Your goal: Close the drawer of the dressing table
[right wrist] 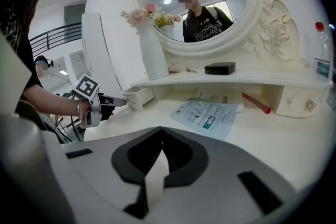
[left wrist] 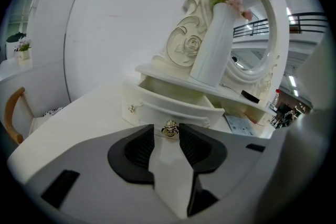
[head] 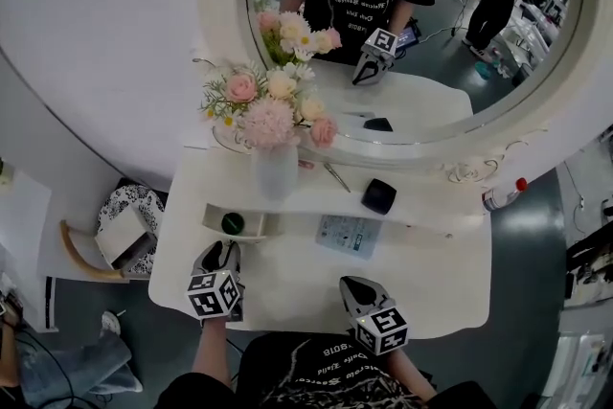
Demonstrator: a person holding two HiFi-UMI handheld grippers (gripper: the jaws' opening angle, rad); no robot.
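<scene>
The white dressing table (head: 431, 302) has a small drawer (head: 213, 217) pulled out at its left, and a round green thing (head: 233, 223) lies inside. My left gripper (head: 220, 251) is right in front of that drawer. In the left gripper view the drawer front (left wrist: 173, 102) fills the middle, and its gold knob (left wrist: 169, 129) sits at the tips of my left gripper (left wrist: 168, 135), whose jaws stand apart and do not press on it. My right gripper (head: 352, 285) hangs over the front of the tabletop, shut (right wrist: 161, 131) and holding nothing. The right gripper view shows the left gripper (right wrist: 122, 103) at the drawer (right wrist: 137, 97).
A white vase of flowers (head: 275, 170) stands on the shelf above the drawer. A black case (head: 379, 196), a printed leaflet (head: 348, 235) and a red pen (right wrist: 256, 103) lie further right. A second drawer knob (right wrist: 310, 105) is at the right. A chair (head: 96, 249) stands left of the table.
</scene>
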